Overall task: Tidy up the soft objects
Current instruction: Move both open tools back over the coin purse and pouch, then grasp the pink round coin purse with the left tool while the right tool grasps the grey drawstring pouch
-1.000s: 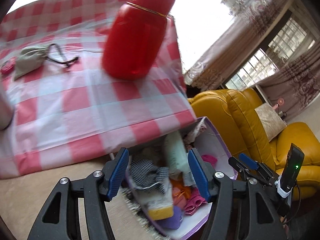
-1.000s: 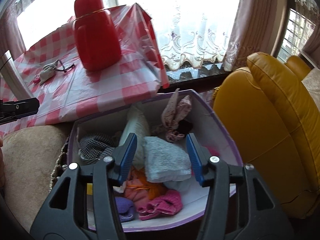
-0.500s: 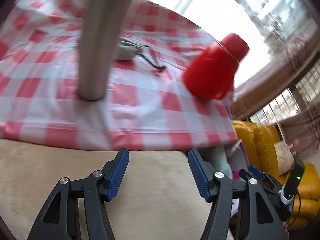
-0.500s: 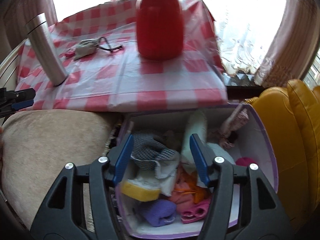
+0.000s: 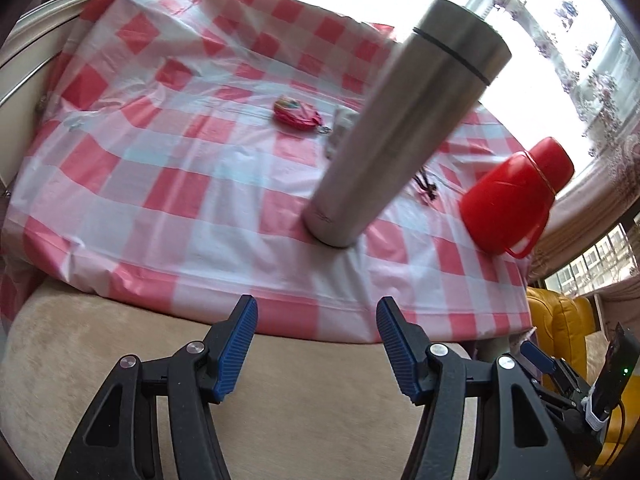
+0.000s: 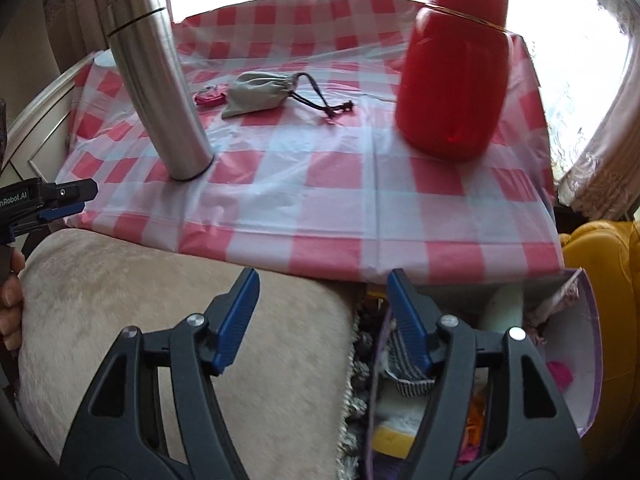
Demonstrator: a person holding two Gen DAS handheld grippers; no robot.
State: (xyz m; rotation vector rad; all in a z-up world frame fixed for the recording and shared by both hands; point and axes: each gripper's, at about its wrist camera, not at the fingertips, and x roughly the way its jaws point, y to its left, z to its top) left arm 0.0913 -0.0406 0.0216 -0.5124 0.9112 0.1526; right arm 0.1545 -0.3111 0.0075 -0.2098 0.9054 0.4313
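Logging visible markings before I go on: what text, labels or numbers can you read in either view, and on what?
"nRobot.AI": white print on the black body of the left gripper, cut off by the left edge of the right wrist view.
Steel flask, red flask, grey pouch: no readable text.
Small pink purse: pattern blurred, unreadable.

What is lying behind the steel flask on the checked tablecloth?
Behind the steel flask lie a grey drawstring pouch and a small pink purse. The flask covers part of the purse, so its full shape stays hidden.
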